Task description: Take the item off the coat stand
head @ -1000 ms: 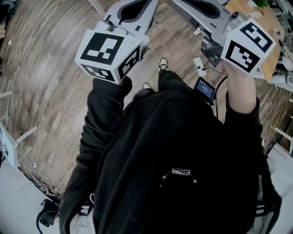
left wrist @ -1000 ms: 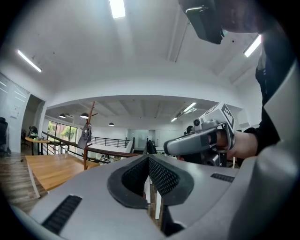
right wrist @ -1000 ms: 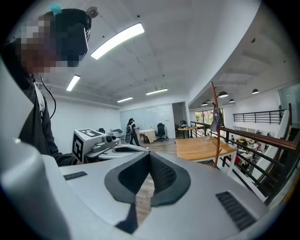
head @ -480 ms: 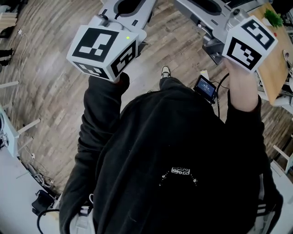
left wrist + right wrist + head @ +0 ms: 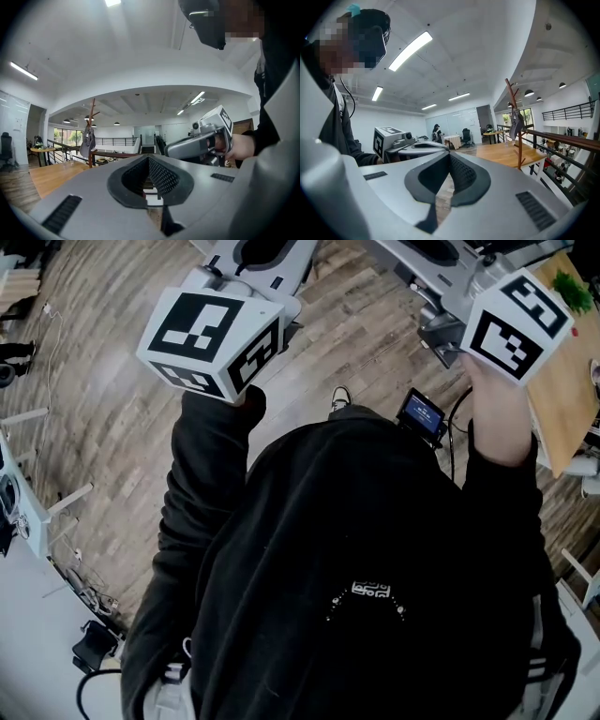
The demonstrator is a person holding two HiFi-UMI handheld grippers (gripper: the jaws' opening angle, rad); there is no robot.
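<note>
A brown wooden coat stand [image 5: 514,123] rises far off on a wooden table [image 5: 506,155], with a grey item [image 5: 516,123] hanging from its branches. The left gripper view also shows the coat stand [image 5: 92,126] and the grey item [image 5: 87,143], small and distant at left. My left gripper [image 5: 149,159] is shut and holds nothing. My right gripper [image 5: 449,157] is also shut and holds nothing. In the head view the left gripper [image 5: 265,251] and right gripper [image 5: 427,249] are held up side by side in front of the person's black hoodie, over the wood floor.
A dark railing [image 5: 569,140] runs along the right past the table. The wooden table's edge [image 5: 558,418] shows at the right of the head view. Office desks and a standing person [image 5: 436,132] are far back. Cables and white furniture legs [image 5: 56,512] lie at left.
The person has moved on over the floor, and the wooden table at the right shows more. Both grippers stay raised and shut.
</note>
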